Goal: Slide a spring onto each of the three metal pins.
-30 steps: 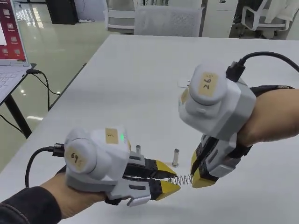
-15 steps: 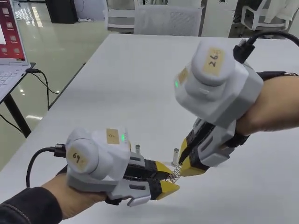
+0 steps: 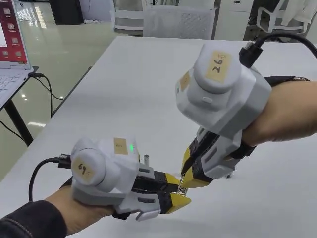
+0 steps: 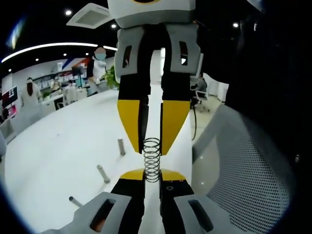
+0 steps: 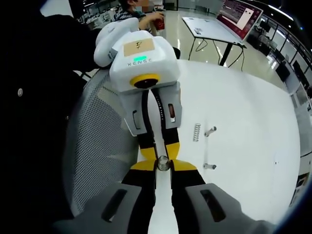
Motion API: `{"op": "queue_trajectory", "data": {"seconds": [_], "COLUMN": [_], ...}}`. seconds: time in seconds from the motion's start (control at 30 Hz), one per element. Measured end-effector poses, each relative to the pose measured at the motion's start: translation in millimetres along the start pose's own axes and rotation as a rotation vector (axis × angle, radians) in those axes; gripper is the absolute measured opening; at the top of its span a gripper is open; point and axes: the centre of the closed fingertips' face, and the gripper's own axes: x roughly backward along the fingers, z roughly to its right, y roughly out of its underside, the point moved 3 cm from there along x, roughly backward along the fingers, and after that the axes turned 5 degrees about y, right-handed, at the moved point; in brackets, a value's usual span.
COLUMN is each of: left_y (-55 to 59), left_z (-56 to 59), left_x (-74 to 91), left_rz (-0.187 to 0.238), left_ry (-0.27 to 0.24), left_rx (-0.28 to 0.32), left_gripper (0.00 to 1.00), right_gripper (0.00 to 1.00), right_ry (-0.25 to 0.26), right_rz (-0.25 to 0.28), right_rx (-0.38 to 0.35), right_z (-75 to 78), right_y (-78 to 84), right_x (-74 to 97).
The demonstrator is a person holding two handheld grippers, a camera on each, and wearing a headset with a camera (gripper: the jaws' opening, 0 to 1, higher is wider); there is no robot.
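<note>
1. The left gripper [image 3: 178, 191] is reaching in from the lower left over the white table [image 3: 138, 89], with its jaws closing on one end of a spring [image 3: 182, 187].
2. The right gripper [image 3: 185, 179] is coming down from the upper right, its jaws pinching the other end of the same spring, so the short coil is sitting between the two sets of yellow tips, just above the table.
3. In the left gripper view, the spring [image 4: 152, 158] is rising from the near jaws into the right gripper [image 4: 152, 150].
4. Three metal pins [image 4: 121, 146] are standing on the table to the left of the spring.
5. In the right gripper view, a second spring [image 5: 196, 132] is lying on the table just beside one pin [image 5: 210, 131].
</note>
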Motion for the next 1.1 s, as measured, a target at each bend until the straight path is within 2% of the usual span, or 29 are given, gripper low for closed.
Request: {"op": "queue_trajectory", "data": {"seconds": [0.17, 0.3, 0.57, 0.77, 1.1], "left_y": [-1.7, -2.2, -4.5, -4.9, -4.8], "left_z": [0.2, 0.4, 2.9, -2.0, -8.7], "left_x": [0.3, 0.6, 0.4, 2.8, 14.2], "left_rz": [0.013, 0.016, 0.019, 0.034, 0.036], "left_ry": [0.001, 0.001, 0.007, -0.011, -0.04], "left_rx": [0.009, 0.011, 0.011, 0.024, 0.058], "left_gripper": [0.02, 0.02, 0.02, 0.03, 0.18], "right_gripper": [0.09, 0.08, 0.08, 0.08, 0.08], "right_ry": [-0.006, -0.006, -0.018, -0.006, 0.022], "right_rz": [-0.004, -0.027, -0.023, -0.019, -0.027], "right_rx": [0.007, 0.013, -0.001, -0.005, -0.032], "right_z": [-1.6, -1.2, -1.3, 3.5, 13.6], "right_y": [2.0, 5.9, 5.8, 4.6, 12.6], "right_x": [-3.8, -9.4, -13.0, -11.4, -5.6]}}
